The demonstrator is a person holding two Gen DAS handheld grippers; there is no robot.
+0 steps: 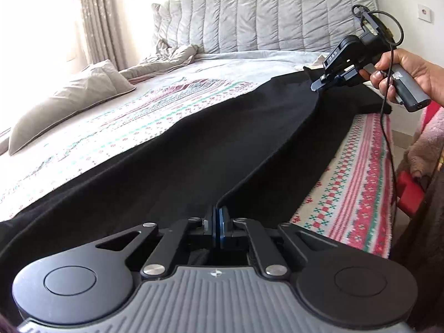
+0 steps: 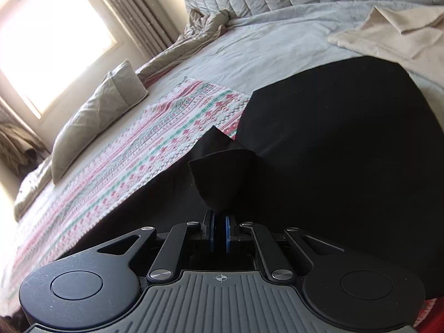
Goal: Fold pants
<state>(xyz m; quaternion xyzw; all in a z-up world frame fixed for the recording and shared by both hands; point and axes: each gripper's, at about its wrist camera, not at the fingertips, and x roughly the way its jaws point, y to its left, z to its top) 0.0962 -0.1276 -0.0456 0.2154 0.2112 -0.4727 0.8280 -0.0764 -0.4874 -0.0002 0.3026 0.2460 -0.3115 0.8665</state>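
The black pants point(image 1: 194, 149) lie stretched along the near side of the bed point(image 1: 222, 63), on a patterned blanket point(image 1: 155, 105), running from one pair of fingers to the other. The left gripper point(image 1: 217, 227) has its fingers clenched on an edge of the cloth right at their tips. The right gripper point(image 2: 219, 231) likewise pinches a bunched fold of the same fabric, which puffs up just ahead of its fingers; in the left view this gripper point(image 1: 323, 82) sits at the far end of the garment, held by the right hand point(image 1: 408, 75).

The main risk is slip. Both pinches look shallow, taking only a small bite near the fingertips, so a quick lift or a hard pull between the two ends could drag the cloth out of one grip. Uneven lifting would likely skew the fold, leaving the edges off line. The fabric nearest the right fingers lies close to the bed's side, so slack could slide over it. A cable point(image 1: 388, 127) hanging below the right hand might snag the cloth.
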